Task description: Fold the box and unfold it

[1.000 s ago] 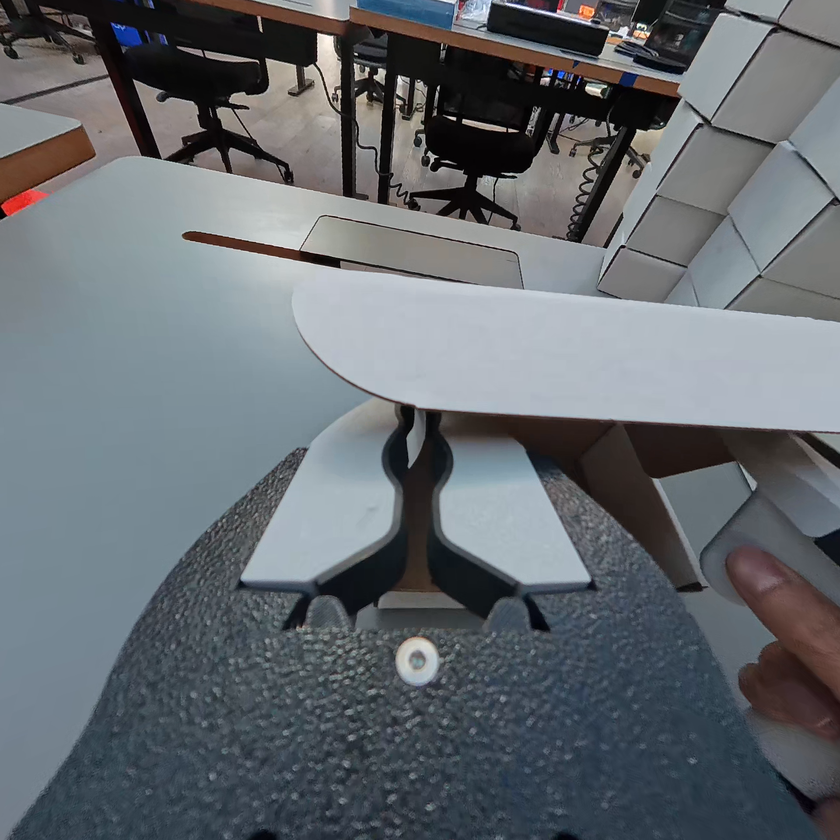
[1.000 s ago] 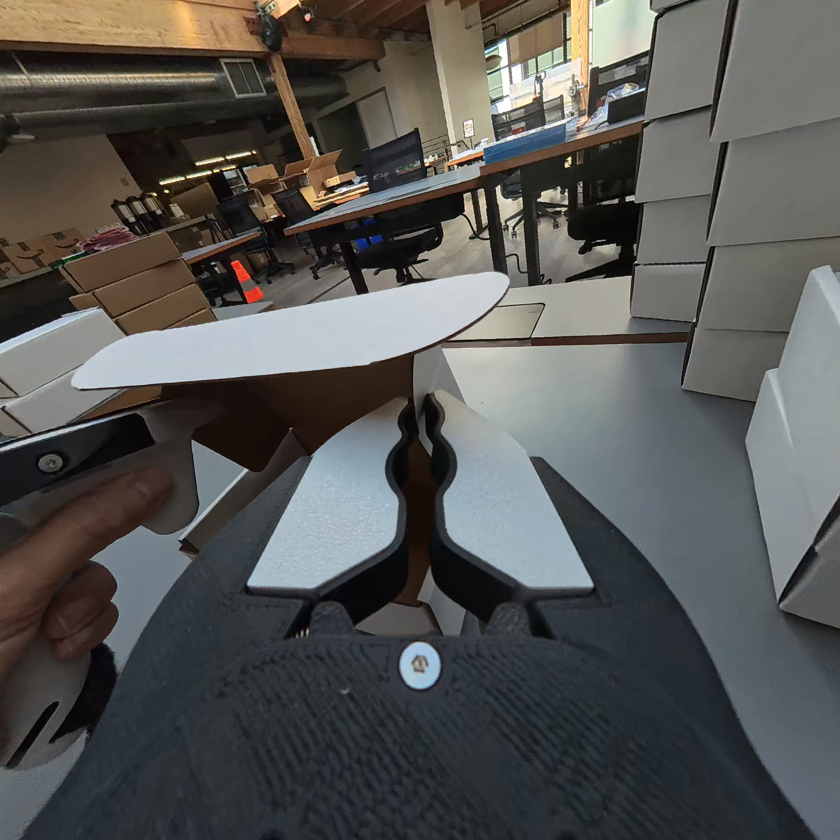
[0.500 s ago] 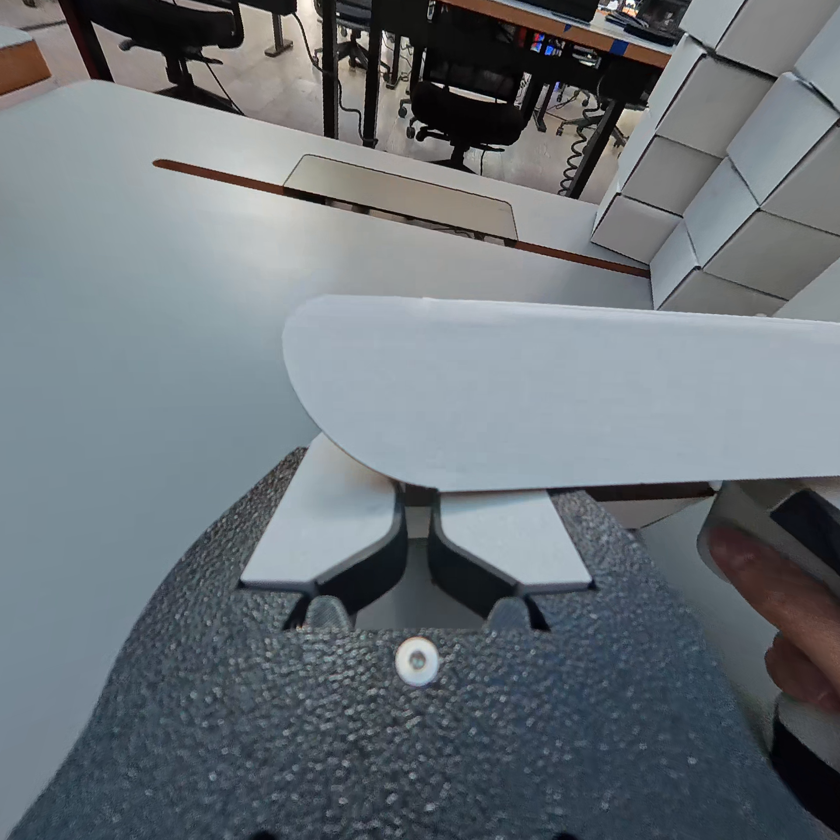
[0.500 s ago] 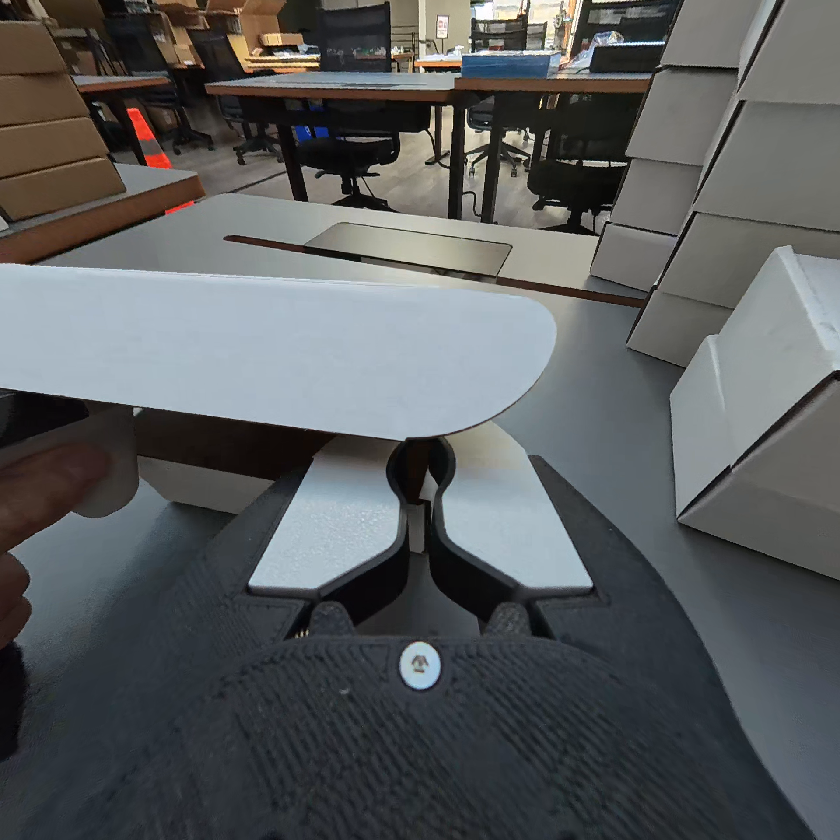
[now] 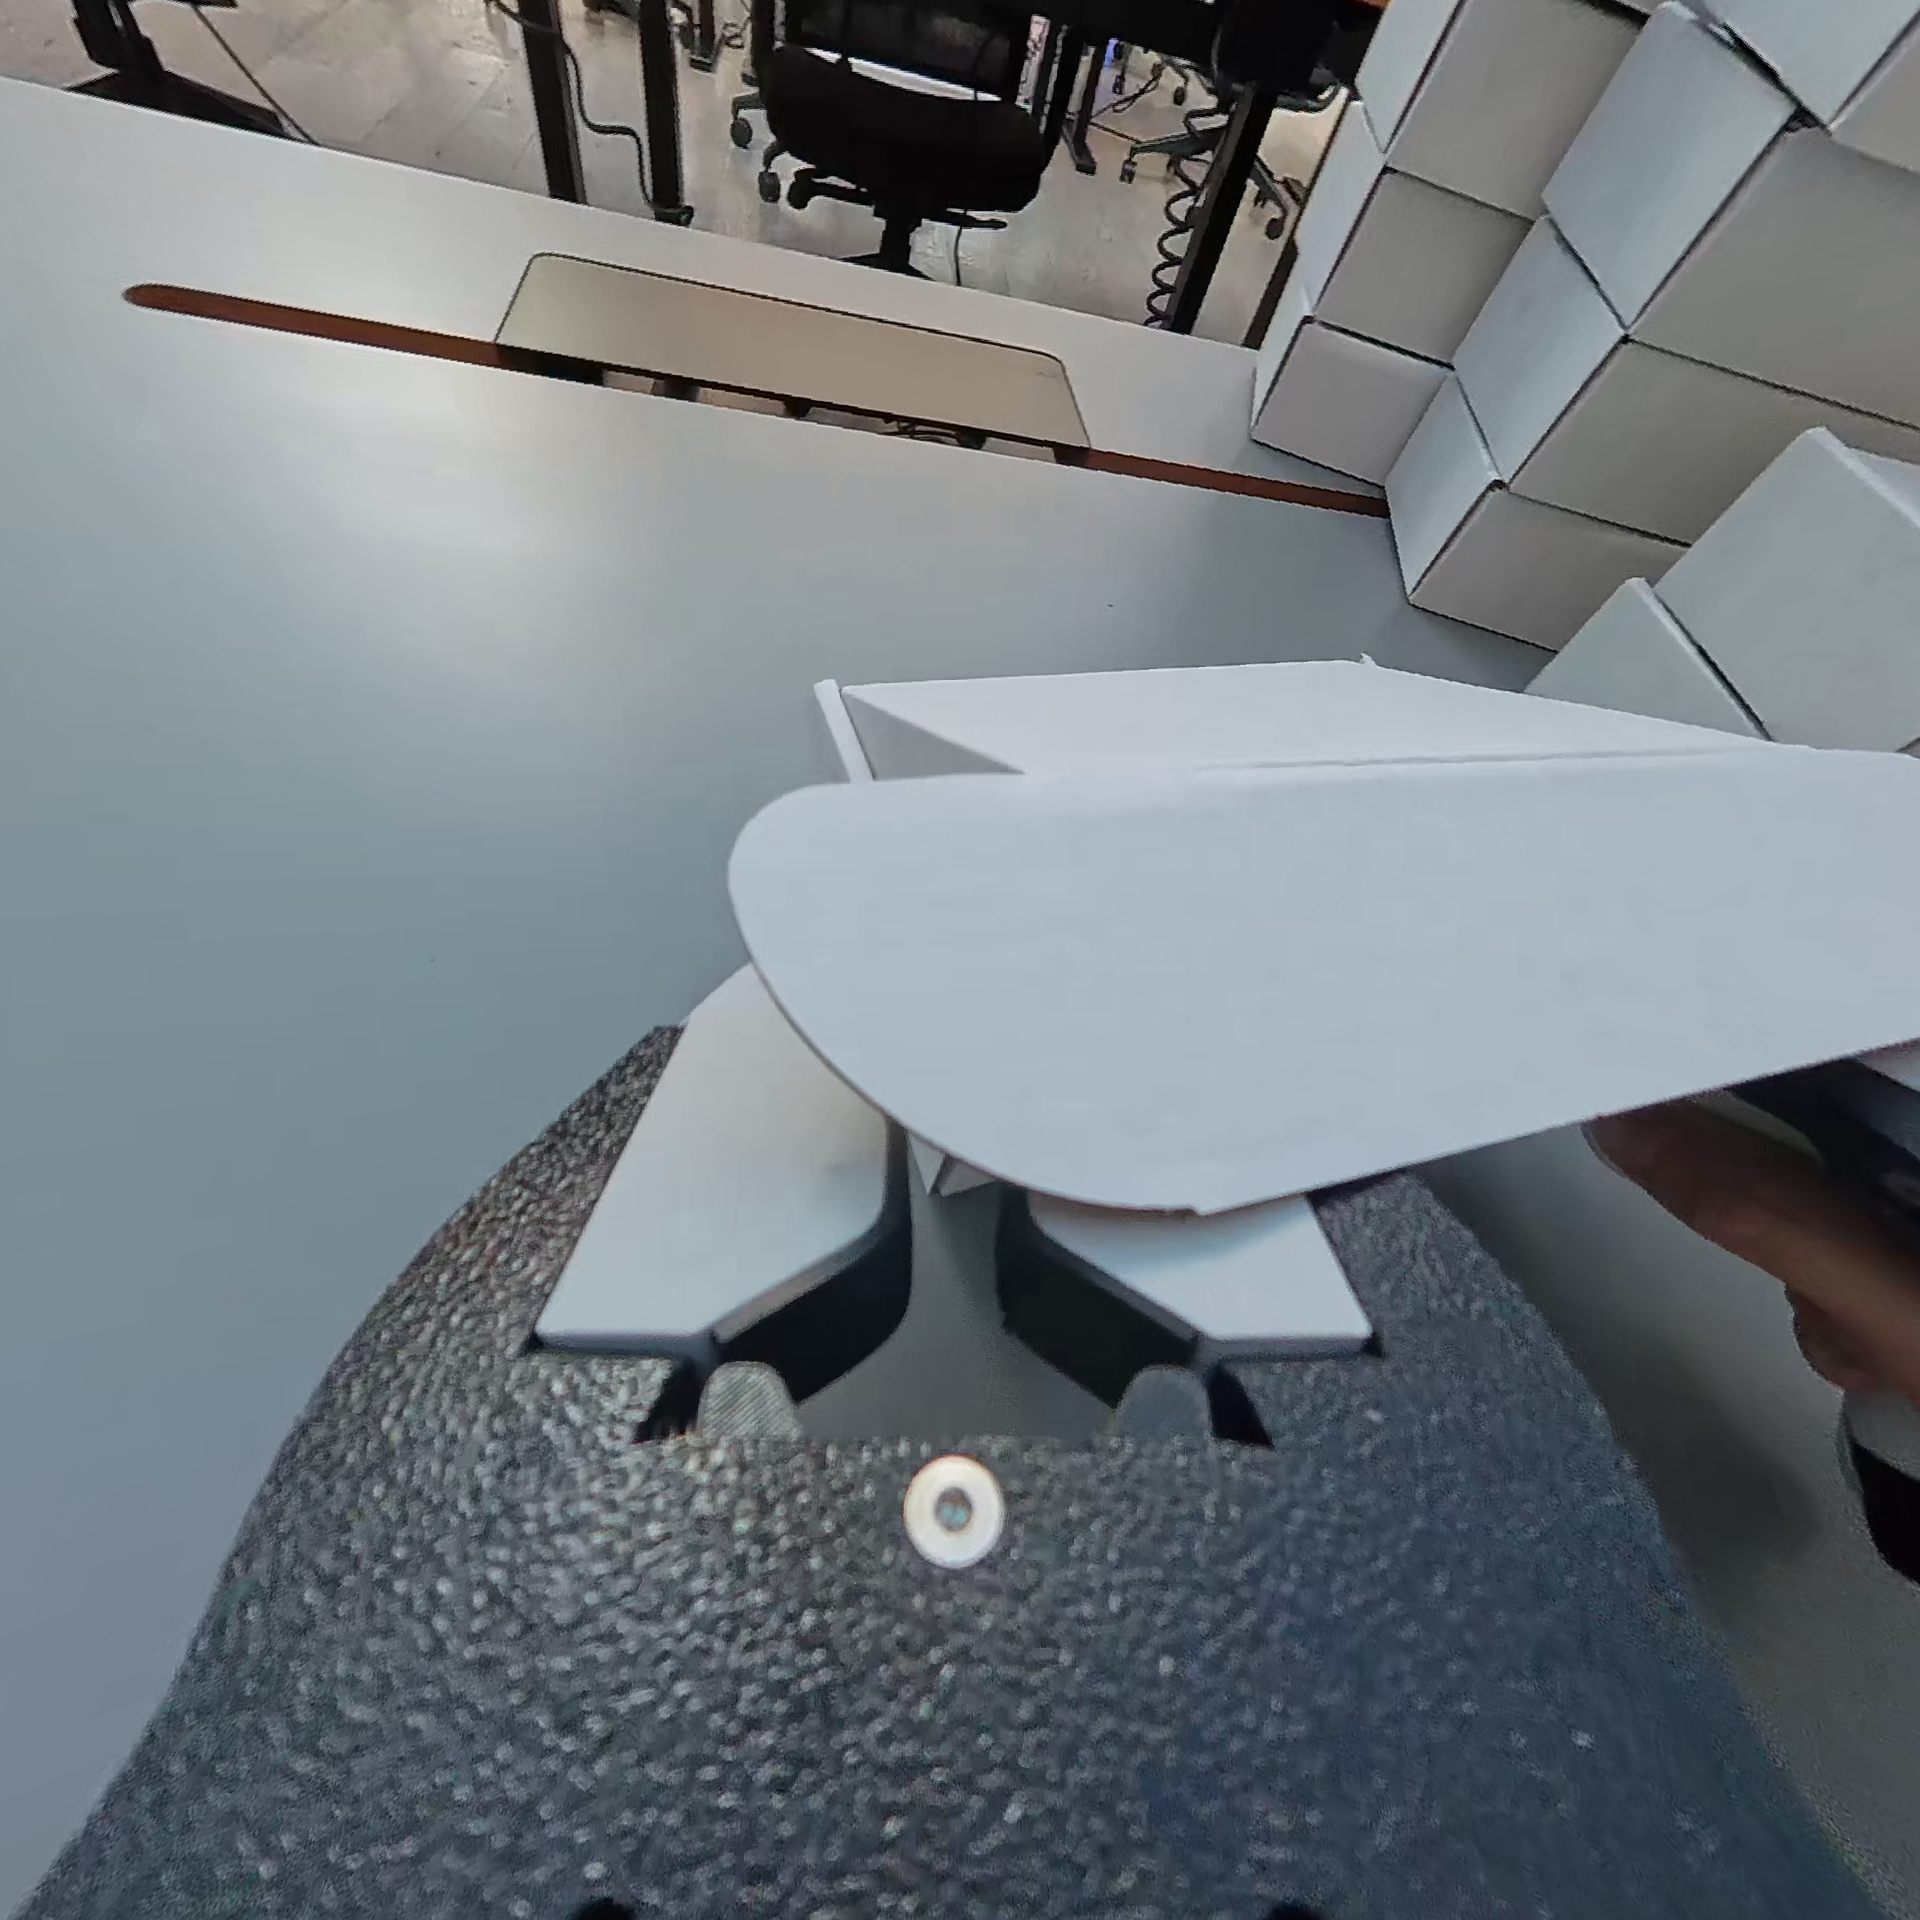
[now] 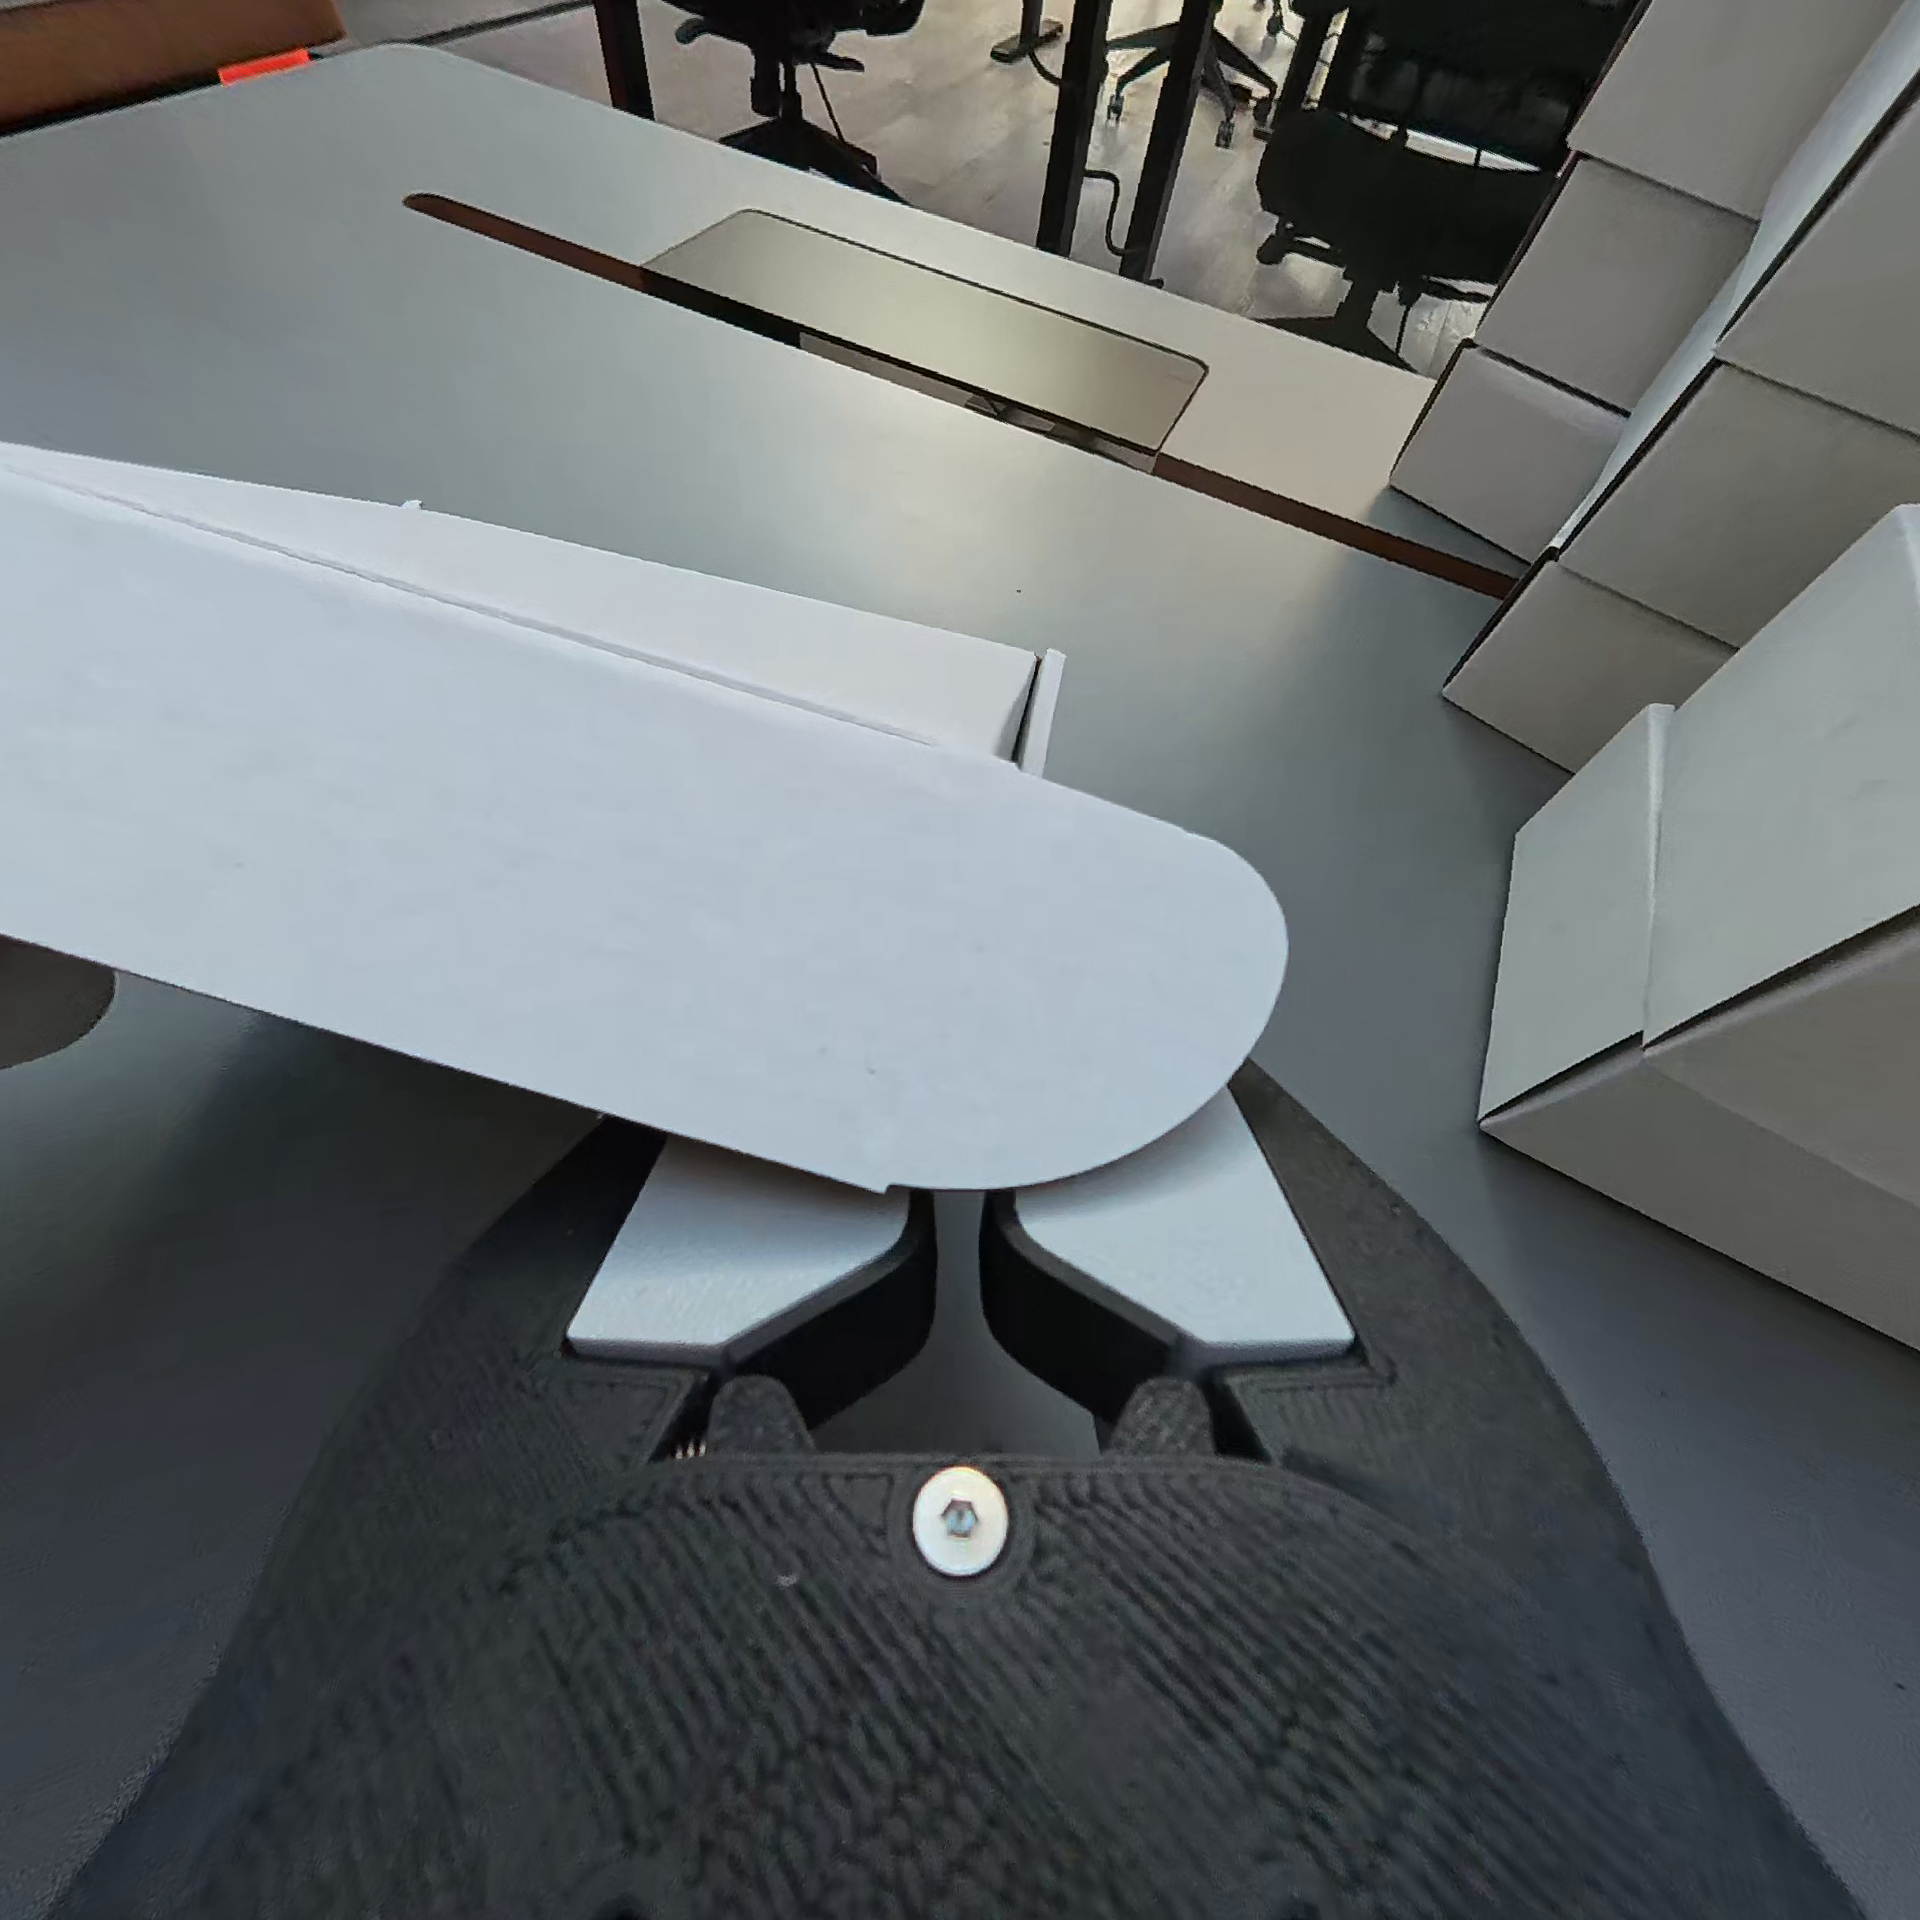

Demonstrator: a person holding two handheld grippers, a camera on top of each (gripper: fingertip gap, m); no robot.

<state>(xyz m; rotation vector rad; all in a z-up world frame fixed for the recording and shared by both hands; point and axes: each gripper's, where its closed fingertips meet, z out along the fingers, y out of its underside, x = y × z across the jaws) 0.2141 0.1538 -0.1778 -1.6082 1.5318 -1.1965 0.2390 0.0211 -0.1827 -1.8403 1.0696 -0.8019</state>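
Observation:
A white cardboard box lies on the grey table, its lid down and its rounded front flap sticking out toward me. It also shows in the right wrist view. My left gripper is at the box's left end, jaws nearly together, with a bit of white card between them. The flap hides the tips. My right gripper is at the box's right end, jaws close together, tips hidden under the flap. A hand holding the right gripper shows at the right edge.
Stacks of folded white boxes stand at the right, and a nearer box lies close to my right gripper. A cable slot and hatch cross the table's far side. Office chairs and desks stand beyond.
The raised lid has swung down over the box, hiding its brown inside. Both grippers have tilted downward with the box, and the flap now covers their fingertips.

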